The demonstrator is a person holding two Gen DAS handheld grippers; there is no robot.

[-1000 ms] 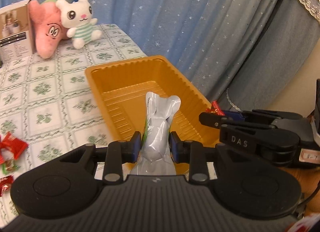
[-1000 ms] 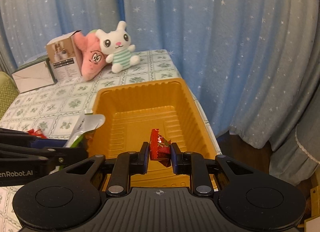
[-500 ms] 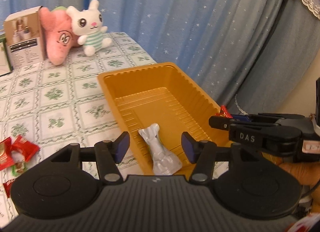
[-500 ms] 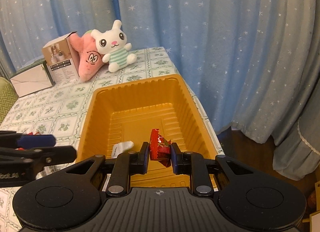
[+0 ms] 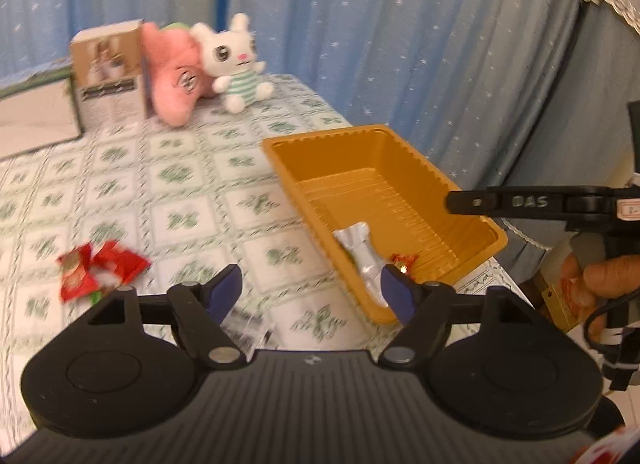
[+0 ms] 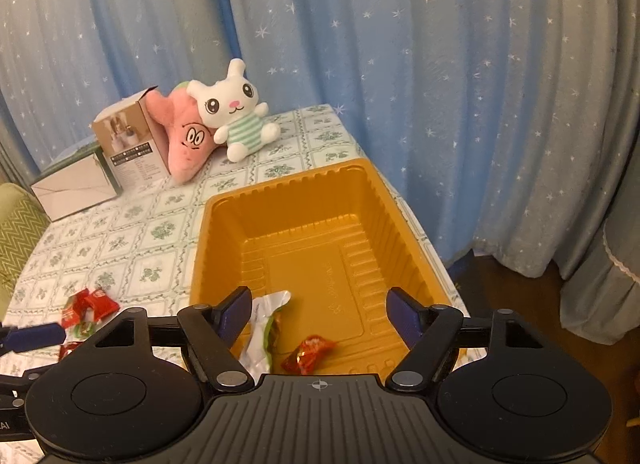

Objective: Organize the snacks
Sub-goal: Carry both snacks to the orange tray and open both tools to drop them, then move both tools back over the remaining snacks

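Note:
An orange plastic tray (image 5: 384, 168) (image 6: 288, 184) stands on the flowered tablecloth. Inside it, at the near end, lie a silver packet (image 5: 358, 252) (image 6: 264, 328) and a red wrapped candy (image 5: 404, 262) (image 6: 306, 352). My left gripper (image 5: 312, 284) hangs over the table just left of the tray, its jaws opening with nothing between them. My right gripper (image 6: 320, 304) hovers over the tray's near end, jaws opening too; the red candy rests on the tray floor below them, untouched. Several red snack packets (image 5: 102, 270) (image 6: 90, 306) lie on the cloth to the left.
At the table's far end sit a white plush rabbit (image 6: 232, 112), a pink plush (image 6: 188, 140) and a cardboard box (image 6: 128, 144). Blue starred curtains hang behind. The table edge runs close along the tray's right side. A hand (image 5: 608, 276) holds the right gripper.
Both grippers have opened. The silver packet left the left jaws and the red candy left the right jaws; both now lie in the tray. The left gripper drew back leftward.

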